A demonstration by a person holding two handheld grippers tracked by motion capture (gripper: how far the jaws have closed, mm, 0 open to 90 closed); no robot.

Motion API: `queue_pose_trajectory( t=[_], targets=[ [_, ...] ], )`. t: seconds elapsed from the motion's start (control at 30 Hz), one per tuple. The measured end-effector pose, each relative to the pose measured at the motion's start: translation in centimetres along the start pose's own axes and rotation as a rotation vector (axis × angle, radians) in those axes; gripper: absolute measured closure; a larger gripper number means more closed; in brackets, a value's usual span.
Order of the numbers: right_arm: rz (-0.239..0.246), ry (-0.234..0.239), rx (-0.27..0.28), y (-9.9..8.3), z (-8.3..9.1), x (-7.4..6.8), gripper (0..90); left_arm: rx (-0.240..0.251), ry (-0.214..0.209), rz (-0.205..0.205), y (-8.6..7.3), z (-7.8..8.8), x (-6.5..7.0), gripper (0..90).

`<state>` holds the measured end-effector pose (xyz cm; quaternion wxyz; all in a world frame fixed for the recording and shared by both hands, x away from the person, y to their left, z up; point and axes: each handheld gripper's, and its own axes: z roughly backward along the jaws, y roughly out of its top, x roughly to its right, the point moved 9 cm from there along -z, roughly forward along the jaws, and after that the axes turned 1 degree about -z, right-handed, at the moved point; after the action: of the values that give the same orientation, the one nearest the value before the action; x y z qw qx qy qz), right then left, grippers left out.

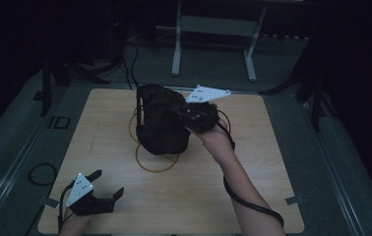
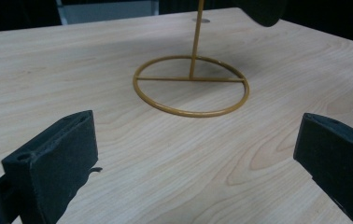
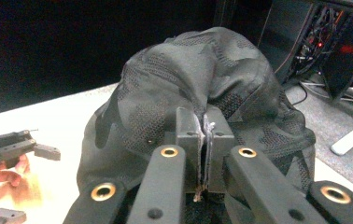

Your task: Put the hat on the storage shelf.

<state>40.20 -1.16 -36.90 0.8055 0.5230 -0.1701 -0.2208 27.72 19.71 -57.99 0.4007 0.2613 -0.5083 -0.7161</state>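
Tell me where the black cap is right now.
In the high view the black cap sits at the table's centre, over the gold wire stand, pinched by the right gripper; the left gripper waits open near the table's front-left corner.

Table (image 1: 125, 206) bears wire stand (image 1: 157, 162) near its middle; cap (image 1: 162, 120) hangs above stand's ring base, toward far side. Right gripper (image 1: 186, 115) just right of cap, jaws pinched on its fabric. Left gripper (image 1: 103, 189) at near left corner, well apart from stand, jaws spread toward it
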Motion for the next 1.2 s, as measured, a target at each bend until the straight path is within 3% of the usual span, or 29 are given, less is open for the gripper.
queue_pose_trajectory(
  t=[0.5, 0.63, 0.8, 1.2],
  targets=[
    [0.005, 0.003, -0.047, -1.3, -2.8, -0.3, 83.5, 0.005, -0.009, -0.001, 0.0, 0.2, 0.0, 0.2],
    [0.019, -0.011, -0.063, -1.6, -3.3, -0.3, 75.7, 0.009, -0.015, 0.002, 0.0, 0.2, 0.1, 0.2],
    [-0.015, 0.028, -0.065, -1.7, -3.5, -0.4, 60.6, 0.014, -0.024, 0.005, 0.0, 0.1, 0.2, 0.2],
    [0.007, 0.058, -0.081, -1.8, -1.9, -0.7, 36.4, 0.023, -0.019, 0.019, 0.1, 0.2, 0.2, 0.2]
  ],
)
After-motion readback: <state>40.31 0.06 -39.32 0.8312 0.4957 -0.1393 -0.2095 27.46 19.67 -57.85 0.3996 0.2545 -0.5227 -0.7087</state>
